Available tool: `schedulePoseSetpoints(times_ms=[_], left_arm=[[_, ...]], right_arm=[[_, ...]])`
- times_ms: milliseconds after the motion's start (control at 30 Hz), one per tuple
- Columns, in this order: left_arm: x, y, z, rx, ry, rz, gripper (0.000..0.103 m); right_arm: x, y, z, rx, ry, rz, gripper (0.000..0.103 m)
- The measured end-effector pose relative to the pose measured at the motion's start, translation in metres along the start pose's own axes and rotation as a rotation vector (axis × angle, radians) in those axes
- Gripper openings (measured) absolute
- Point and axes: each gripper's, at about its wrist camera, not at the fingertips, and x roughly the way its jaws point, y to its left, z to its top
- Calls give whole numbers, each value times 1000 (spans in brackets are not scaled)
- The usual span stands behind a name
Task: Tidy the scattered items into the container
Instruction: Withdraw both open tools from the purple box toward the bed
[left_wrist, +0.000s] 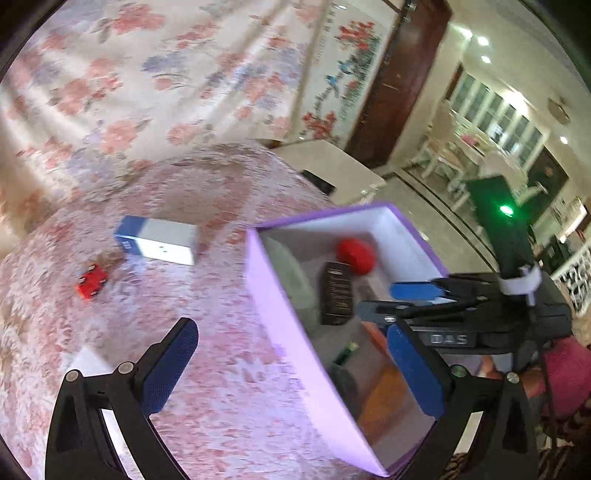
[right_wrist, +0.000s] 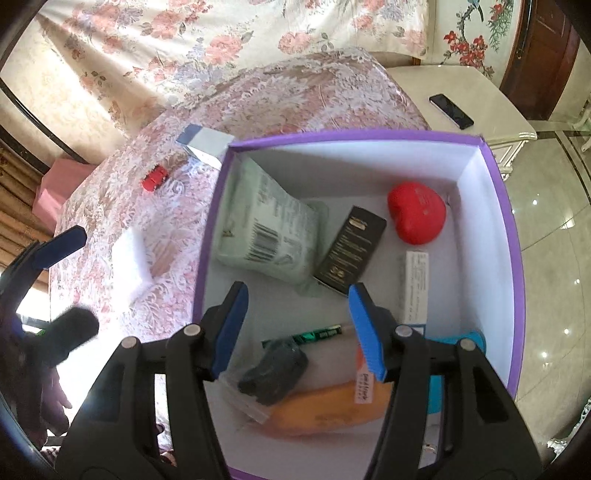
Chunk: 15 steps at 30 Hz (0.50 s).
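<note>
The right gripper (right_wrist: 299, 328) hangs over the near part of the purple box (right_wrist: 515, 236) with its blue-padded jaws spread and nothing between them. The left gripper (left_wrist: 291, 362) is likewise spread wide and empty, straddling the box's left wall, one finger over the floral tablecloth (left_wrist: 221, 369) and the other inside the box. Inside the box lie a red heart-shaped case (right_wrist: 415, 212) at the far right, a black carton (right_wrist: 351, 251) with gold print too small to read, a pale green packet (right_wrist: 266, 229) bearing a barcode, a white tube box (right_wrist: 415, 284), a green stick (right_wrist: 317, 336), a dark bagged item (right_wrist: 273, 373) and an orange pouch (right_wrist: 332, 413) with an illegible white tag. Still out on the tablecloth, left of the box, are a blue-and-white box (left_wrist: 159, 240) and a small red toy car (left_wrist: 91, 282) nearer and further left. The right gripper's body reads "DAS" in the left wrist view. A black phone (right_wrist: 451, 110) rests on the white cabinet (right_wrist: 491, 122) beyond.
</note>
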Motion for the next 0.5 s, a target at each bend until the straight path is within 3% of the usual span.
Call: schedulePoseSetpoints(times_ms=[267,500], left_arm=[[12,71,-2,-85,34,83,103],[58,121,-6,-125,95,111,103]], right_arm=[[-13,22,18,25,-42,-14,63],[-13,52,39,11,-64,-45,64]])
